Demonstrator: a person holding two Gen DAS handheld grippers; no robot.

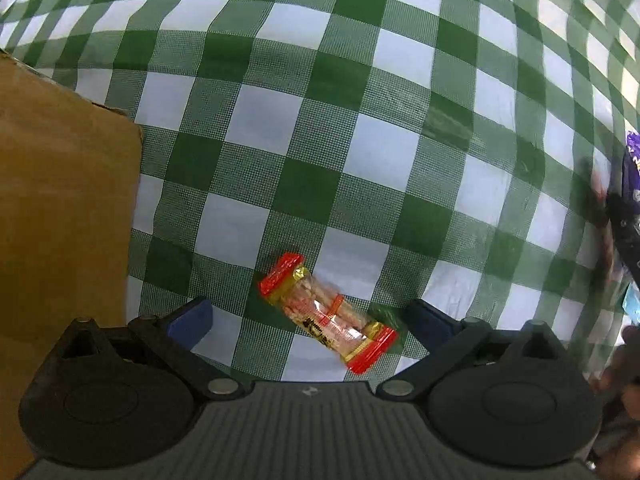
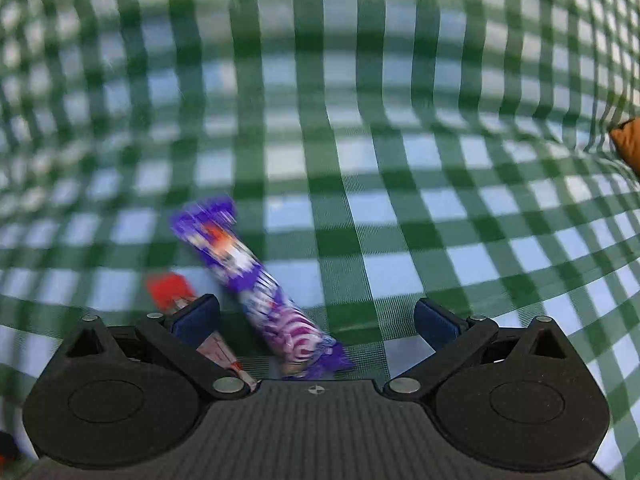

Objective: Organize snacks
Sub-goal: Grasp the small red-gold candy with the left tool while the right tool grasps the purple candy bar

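The left claw (image 1: 308, 320) hangs spread wide over the checked worktop (image 1: 360, 100), a red-ended snack pack (image 1: 328, 314) lying loose between its fingers and a cardboard box (image 1: 60, 200) to its left. The right claw (image 2: 316, 320) is spread too, a blurred purple snack pack (image 2: 260, 292) lying between its fingers, ungripped.

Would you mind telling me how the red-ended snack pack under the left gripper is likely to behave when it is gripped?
The snack pack looks glossy, so it may slip between the jaws. It seems small and clear-wrapped, so probably light, and its crimped red ends would likely crumple. It lies flat on the tablecloth, so rolling seems unlikely. The left gripper is open around it.
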